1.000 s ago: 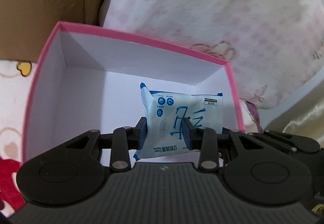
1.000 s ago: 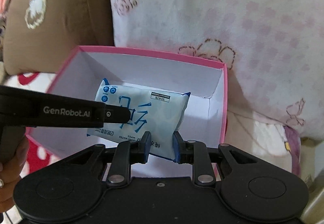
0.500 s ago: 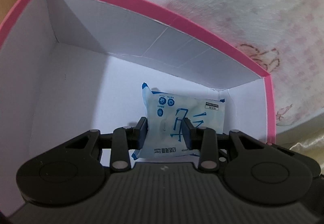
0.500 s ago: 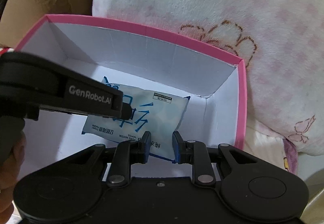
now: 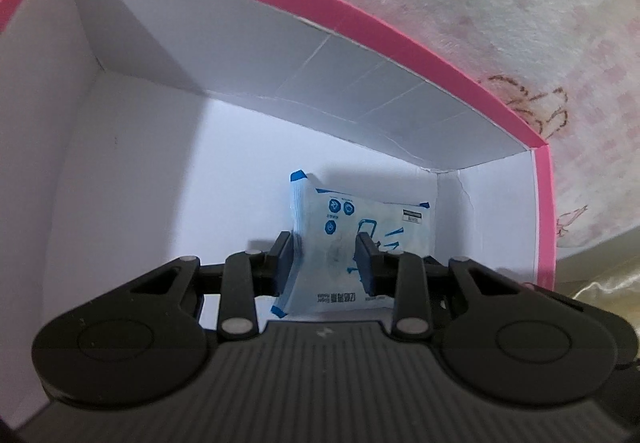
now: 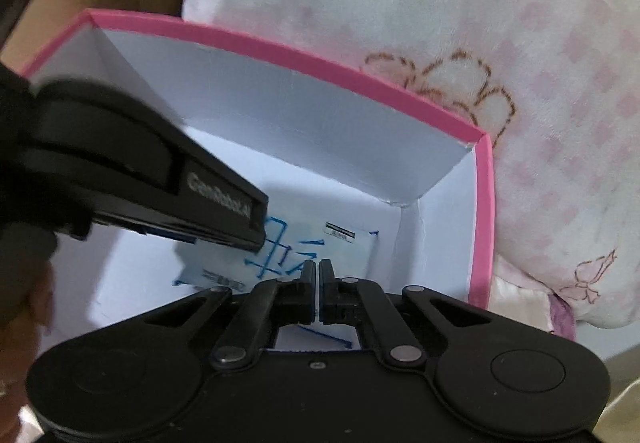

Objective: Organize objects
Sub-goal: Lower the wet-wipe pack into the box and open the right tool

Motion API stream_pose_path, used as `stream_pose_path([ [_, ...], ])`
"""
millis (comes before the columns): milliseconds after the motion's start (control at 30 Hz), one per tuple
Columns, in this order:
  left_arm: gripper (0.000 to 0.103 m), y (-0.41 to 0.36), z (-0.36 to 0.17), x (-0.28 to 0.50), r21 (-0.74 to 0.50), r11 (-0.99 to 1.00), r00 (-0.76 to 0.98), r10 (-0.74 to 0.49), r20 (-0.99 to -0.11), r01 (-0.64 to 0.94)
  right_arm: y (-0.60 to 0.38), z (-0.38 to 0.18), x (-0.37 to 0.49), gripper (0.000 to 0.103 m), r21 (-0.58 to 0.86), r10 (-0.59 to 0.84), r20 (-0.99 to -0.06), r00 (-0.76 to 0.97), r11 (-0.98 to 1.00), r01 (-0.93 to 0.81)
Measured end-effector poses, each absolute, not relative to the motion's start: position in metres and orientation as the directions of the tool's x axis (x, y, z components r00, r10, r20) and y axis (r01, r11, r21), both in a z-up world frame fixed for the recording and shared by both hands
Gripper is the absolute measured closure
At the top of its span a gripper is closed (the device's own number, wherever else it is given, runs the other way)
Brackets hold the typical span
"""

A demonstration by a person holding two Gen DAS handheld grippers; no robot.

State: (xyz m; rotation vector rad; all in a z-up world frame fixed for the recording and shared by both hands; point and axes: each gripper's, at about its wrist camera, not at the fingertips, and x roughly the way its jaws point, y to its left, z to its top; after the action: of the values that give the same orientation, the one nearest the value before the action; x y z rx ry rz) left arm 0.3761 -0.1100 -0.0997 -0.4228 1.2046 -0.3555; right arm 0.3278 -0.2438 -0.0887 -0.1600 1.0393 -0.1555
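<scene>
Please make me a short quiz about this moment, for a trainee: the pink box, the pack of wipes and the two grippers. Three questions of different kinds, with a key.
1. True or false: the wipes pack is inside the pink box.
2. Whose jaws stand shut together? A: left gripper. B: right gripper.
3. Fill in: the print on the pack is ____ in colour.

Key
1. True.
2. B. Its jaws have just been closing and now meet, with nothing seen between them. The left gripper's jaws, also just closing a little, press on the pack.
3. Blue.
</scene>
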Motion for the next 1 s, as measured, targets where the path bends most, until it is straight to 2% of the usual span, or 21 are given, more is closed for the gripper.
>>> stream_pose_path([
  [67, 0.074, -0.110, -0.096, 0.372, -0.475, 0.879, 0.336, -0.461, -0.821, 0.046, -0.245, -0.082, 0.320, 0.099, -0.158, -0.158, -0.842, 0.516, 0.986, 0.044],
  [133, 0.085, -0.104, -0.097, 0.375, -0.477, 0.878, 0.333, -0.462, -0.822, 0.040, -0.245, -0.076, 0.313, 0.097, -0.117, -0.105, -0.844, 0.525, 0.993, 0.009],
  [167, 0.087, -0.100, -0.098, 0.376, -0.485, 0.874, 0.327, -0.470, -0.820, 0.039, -0.245, -0.076, 0.312, 0.097, -0.103, -0.083, -0.849, 0.522, 0.995, -0.010],
  [367, 0.090, -0.102, -0.097, 0.376, -0.510, 0.860, 0.328, -0.485, -0.811, 0.011, -0.235, -0.090, 0.314, 0.096, -0.086, -0.043, -0.886, 0.462, 0.994, -0.072],
  [467, 0.092, -0.097, -0.100, 0.376, -0.558, 0.830, 0.313, -0.527, -0.790, -0.010, -0.234, -0.101, 0.318, 0.096, -0.081, -0.048, -0.901, 0.431, 0.995, -0.060],
  [600, 0.093, -0.094, -0.097, 0.373, -0.561, 0.828, 0.315, -0.531, -0.787, -0.007, -0.233, -0.113, 0.324, 0.096, -0.081, -0.055, -0.918, 0.393, 0.995, -0.051],
  [1000, 0.093, -0.079, -0.094, 0.374, -0.552, 0.834, 0.352, -0.522, -0.777, 0.020, -0.236, -0.118, 0.344, 0.096, -0.091, -0.119, -0.918, 0.379, 0.992, 0.092],
])
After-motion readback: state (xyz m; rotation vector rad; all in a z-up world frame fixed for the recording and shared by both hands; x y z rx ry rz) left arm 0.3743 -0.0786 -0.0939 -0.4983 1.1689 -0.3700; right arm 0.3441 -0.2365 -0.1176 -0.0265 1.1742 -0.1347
